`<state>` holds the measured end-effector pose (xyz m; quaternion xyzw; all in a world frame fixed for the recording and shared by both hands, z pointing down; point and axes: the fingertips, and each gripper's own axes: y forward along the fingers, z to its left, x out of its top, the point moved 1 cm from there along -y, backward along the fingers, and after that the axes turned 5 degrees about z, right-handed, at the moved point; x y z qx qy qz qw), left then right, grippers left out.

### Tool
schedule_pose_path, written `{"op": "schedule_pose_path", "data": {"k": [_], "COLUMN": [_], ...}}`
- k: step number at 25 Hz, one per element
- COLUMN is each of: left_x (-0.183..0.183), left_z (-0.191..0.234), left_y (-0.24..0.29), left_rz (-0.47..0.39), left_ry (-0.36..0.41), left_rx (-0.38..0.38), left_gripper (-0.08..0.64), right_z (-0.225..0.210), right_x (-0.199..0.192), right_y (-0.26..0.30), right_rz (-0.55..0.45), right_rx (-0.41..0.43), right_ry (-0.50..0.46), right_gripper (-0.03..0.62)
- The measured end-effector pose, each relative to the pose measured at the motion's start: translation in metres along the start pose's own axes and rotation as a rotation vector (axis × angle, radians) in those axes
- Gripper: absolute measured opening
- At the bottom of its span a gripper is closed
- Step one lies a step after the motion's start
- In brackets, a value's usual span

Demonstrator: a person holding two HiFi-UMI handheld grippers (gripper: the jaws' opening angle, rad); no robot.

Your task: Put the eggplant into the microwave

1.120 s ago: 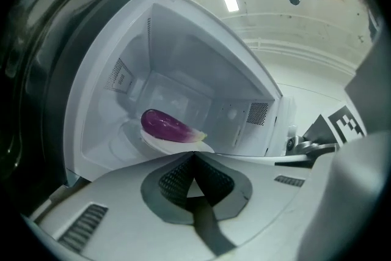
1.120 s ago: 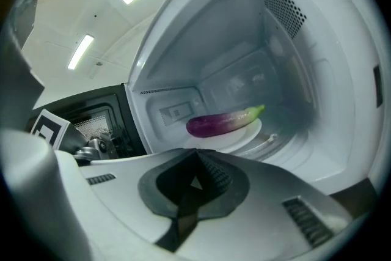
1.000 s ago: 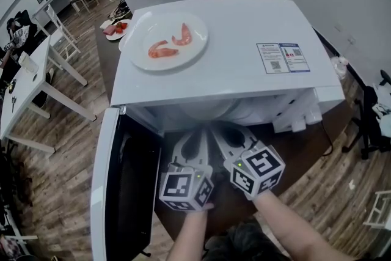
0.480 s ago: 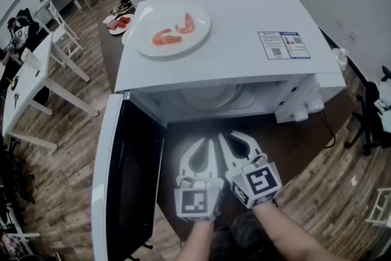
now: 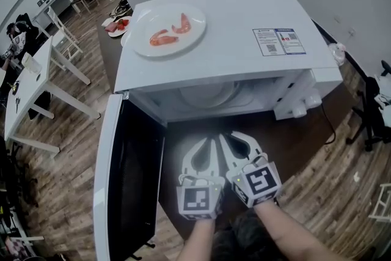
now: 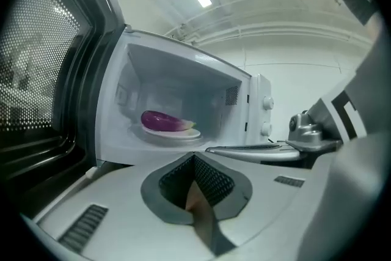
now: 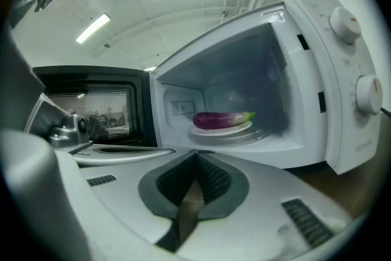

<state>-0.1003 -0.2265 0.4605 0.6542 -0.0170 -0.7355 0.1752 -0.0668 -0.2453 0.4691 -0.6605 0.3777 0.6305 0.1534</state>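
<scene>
- Both grippers are back out of the cavity mouth now, hanging over the dark brown table point(image 5: 293, 143) in front of it.
- Left gripper point(image 5: 209, 142): fingers point(image 6: 110, 205) pressed together, nothing between them.
- Right gripper point(image 5: 225, 140): fingers point(image 7: 275, 192) pressed together too, and empty.
- And there it is: the purple eggplant with its pale green tip point(image 7: 220, 120) lies on the small white plate point(image 7: 223, 129) inside the white microwave point(image 5: 244, 27), touched by neither gripper.
- Black-windowed door point(image 5: 128, 186) hangs wide open on the left.
- Up top sits a white plate of pink shrimp point(image 5: 168, 30), untouched.
- Placement looks done to me; shutting the door seems to be what is left.
- To do that well, I'd clear both grippers out of the door's swing first, then press the left one flat on its outer face.
- Swing it smoothly, no slam, so neither plate slides.
</scene>
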Motion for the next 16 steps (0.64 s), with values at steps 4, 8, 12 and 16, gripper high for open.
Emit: {"op": "schedule_pose_path", "data": {"k": [4,8,12,16], "left_x": [0.0004,0.0004,0.0006,0.0019], "left_z": [0.0008,0.0019,0.004,0.0068], "left_y": [0.0003,-0.0003,-0.0014,-0.0023], "left_rz": [-0.002,-0.002,-0.006,-0.013], "left_ry": [-0.002,-0.017,-0.039,-0.057], "left_rx": [-0.001,-0.005,-0.008,-0.005], "left_gripper": [0.002,0.002,0.002,0.002], "right_z": [0.001,0.0029,0.0041,0.0057], "right_x": [0.0009,-0.0008,-0.0014,-0.0028], "right_y": [0.0006,0.0009,0.0016,0.0019], "right_rz": [-0.002,0.007,0.011,0.02], "right_rx": [0.009,0.015,0.016,0.018], "right_ry": [-0.005,-0.016,-0.053,-0.068], "right_gripper": [-0.003,-0.003,-0.003,-0.003]}}
